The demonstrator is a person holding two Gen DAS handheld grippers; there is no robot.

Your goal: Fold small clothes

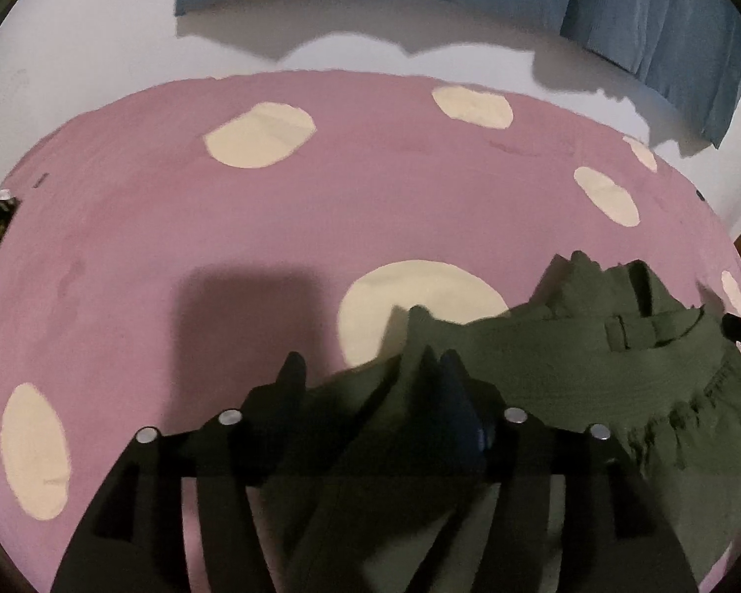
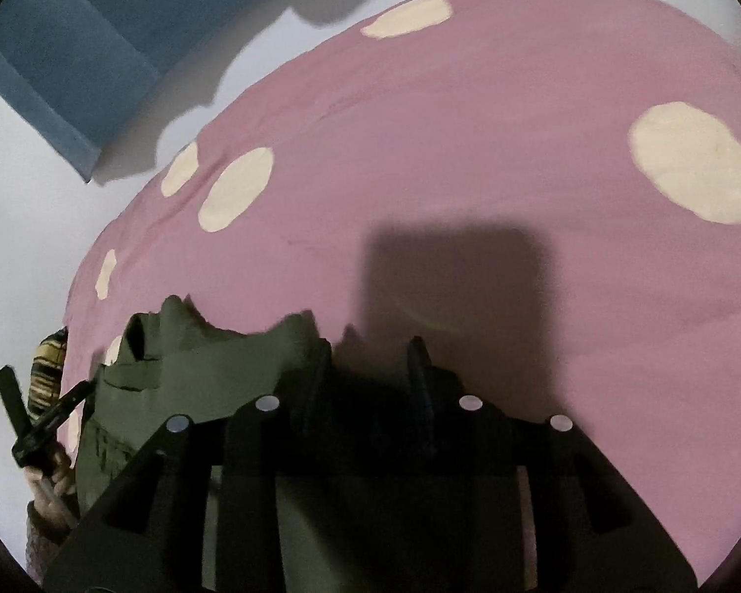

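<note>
Olive-green fabric, a small garment (image 1: 593, 370) with a belt-looped waistband, is lying bunched on a pink cloth (image 1: 173, 247) dotted with cream circles, spreading from between the left gripper (image 1: 370, 360)'s fingers out toward 3 o'clock in the left wrist view. A peak of the fabric is rising in that gap, close against the finger on the 3 o'clock side; the jaws are standing apart and the pads are not pressing on it.

In the right wrist view the same garment (image 2: 212, 370) is sitting at 8 o'clock, its edge lying against the right gripper (image 2: 370, 351)'s finger on that side. Those jaws are parted too, with shadowed pink cloth (image 2: 469, 123) showing beyond them; whether any fabric is lying in the dark gap cannot be told.

Only the right wrist view is showing the other gripper (image 2: 39, 410) from outside, at 8 o'clock, with a person's fingers wrapped beneath it and a striped object behind. Only the left wrist view is showing the waistband loop. Blue fabric (image 1: 617, 10) is hanging at 12 o'clock against a white surface.

Both grippers are pointing steeply down at the cloth.
</note>
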